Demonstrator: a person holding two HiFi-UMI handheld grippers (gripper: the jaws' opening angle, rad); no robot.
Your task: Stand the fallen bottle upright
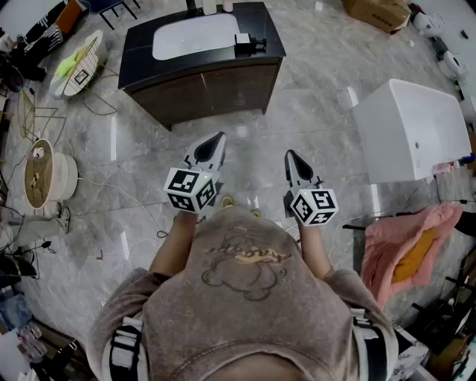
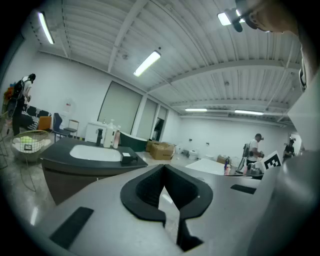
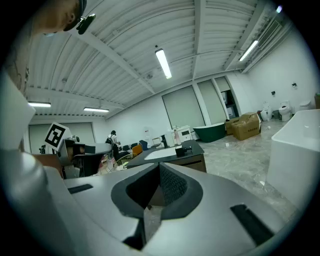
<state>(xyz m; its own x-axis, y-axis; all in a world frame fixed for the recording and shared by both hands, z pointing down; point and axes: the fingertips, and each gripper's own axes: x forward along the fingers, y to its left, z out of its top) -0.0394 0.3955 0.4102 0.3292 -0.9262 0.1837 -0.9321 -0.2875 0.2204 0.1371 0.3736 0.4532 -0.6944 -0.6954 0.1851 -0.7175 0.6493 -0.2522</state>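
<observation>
- Head view: we hold the left gripper (image 1: 216, 140) and the right gripper (image 1: 290, 155) side by side above the grey floor (image 1: 320, 89). Both are aimed at the dark counter (image 1: 268, 33) far ahead and are well apart from it.
- On that counter we see a white basin (image 1: 195, 36) with a small black box (image 1: 247, 45) to its right. The bottles (image 1: 211, 6) are at the far edge, cut off by the frame.
- A white tub (image 1: 413, 126) stands at the right, and a pink cloth (image 1: 401, 249) lies nearer to us.
- Left gripper view: the left gripper (image 2: 163, 166) has its fingers closed tip to tip, with nothing between them. The counter (image 2: 60, 162) lies far left. The bottles (image 2: 111, 136) stand behind the basin beside a dark faucet (image 2: 99, 136) and look upright. We cannot tell a fallen one among them.
- Right gripper view: the right gripper (image 3: 159, 164) also has its fingers together and empty. The counter (image 3: 191, 150) shows beyond them, its bottles too small to tell.
</observation>
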